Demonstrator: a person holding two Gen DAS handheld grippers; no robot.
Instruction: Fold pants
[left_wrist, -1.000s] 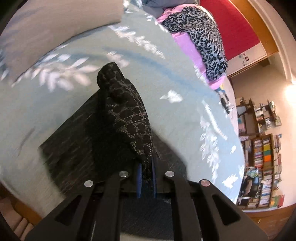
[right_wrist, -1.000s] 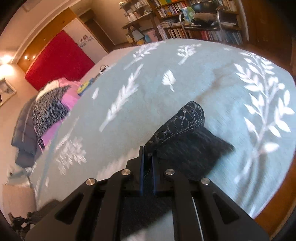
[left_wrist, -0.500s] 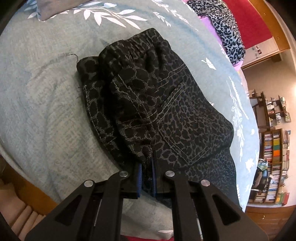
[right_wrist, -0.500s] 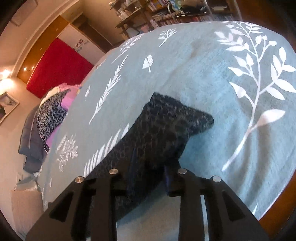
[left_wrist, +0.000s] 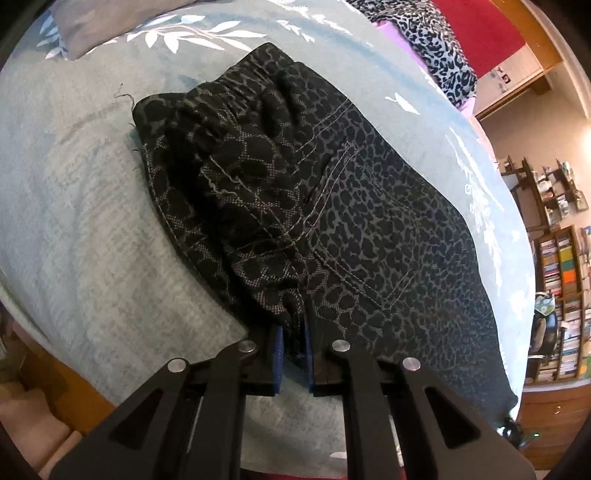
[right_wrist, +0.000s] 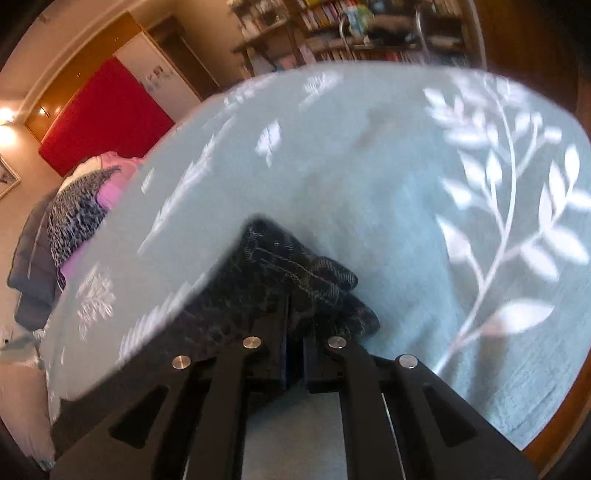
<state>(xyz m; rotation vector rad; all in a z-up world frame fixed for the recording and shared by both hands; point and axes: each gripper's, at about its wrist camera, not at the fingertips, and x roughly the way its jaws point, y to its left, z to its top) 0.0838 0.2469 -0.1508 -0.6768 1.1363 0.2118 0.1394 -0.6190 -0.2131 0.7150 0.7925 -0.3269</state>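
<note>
Two views, both grippers pinching the same garment.

Left wrist: left gripper (left_wrist: 293, 349) has its jaws narrow, clamped on a bunched ridge of the pants (left_wrist: 362, 236) at the near edge. Pants lie straight ahead of the jaws on the bed (left_wrist: 85, 229), waistband (left_wrist: 236, 92) at the far end, back pocket (left_wrist: 369, 236) face-up to the right of the pinch. Long axis appears to run from the waistband off to the lower right, so the bulk sits right of this gripper. A loose fold stands up left of the seam; likely to need flattening. Grey pillow (left_wrist: 122, 22) lies beyond the waistband, clear of it; leopard-print clothes (left_wrist: 432, 48) far right, well apart.

Right wrist: blurred. Right gripper (right_wrist: 293, 356) jaws narrow too, holding a stitched hem or edge of the pants (right_wrist: 295, 273), cloth bunched just ahead of the tips. Open bedspread ahead and right. Bookshelves (right_wrist: 354, 33) past the bed's far edge. Nothing in the way.
</note>
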